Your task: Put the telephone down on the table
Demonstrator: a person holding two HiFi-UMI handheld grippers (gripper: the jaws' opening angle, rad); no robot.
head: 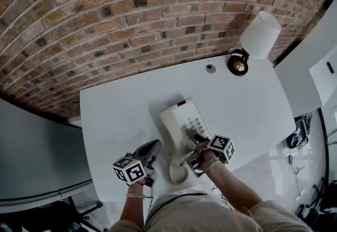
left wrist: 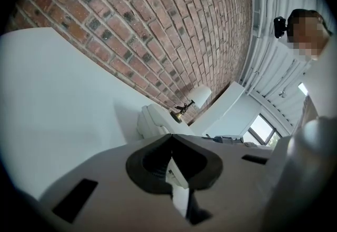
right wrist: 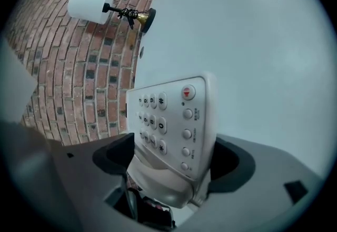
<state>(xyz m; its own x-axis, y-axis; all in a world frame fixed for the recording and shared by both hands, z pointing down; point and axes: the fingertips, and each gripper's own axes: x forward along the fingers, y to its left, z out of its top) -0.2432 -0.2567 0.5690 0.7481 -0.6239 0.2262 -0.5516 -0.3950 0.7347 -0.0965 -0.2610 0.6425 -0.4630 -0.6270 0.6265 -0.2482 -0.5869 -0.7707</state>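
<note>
Phone (head: 181,120) sits on the table (head: 121,110), long axis pointing straight away from the right hand-held gripper (right wrist: 174,161), jaws wide apart around its near end. Left hand-held gripper (left wrist: 171,165) is closed, empty, off beside.

A white-shaded lamp (head: 260,34) stands at the table's (head: 116,115) far right corner, with a small round disc (head: 210,68) just beside its base (dark, with brass). A brick wall (head: 105,15) runs behind the far edge. Dark cables (head: 297,136) lie on the floor off the right edge.

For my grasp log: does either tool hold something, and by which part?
Nothing is held: the right tool stands open around the telephone, at its near end; left tool shut.
</note>
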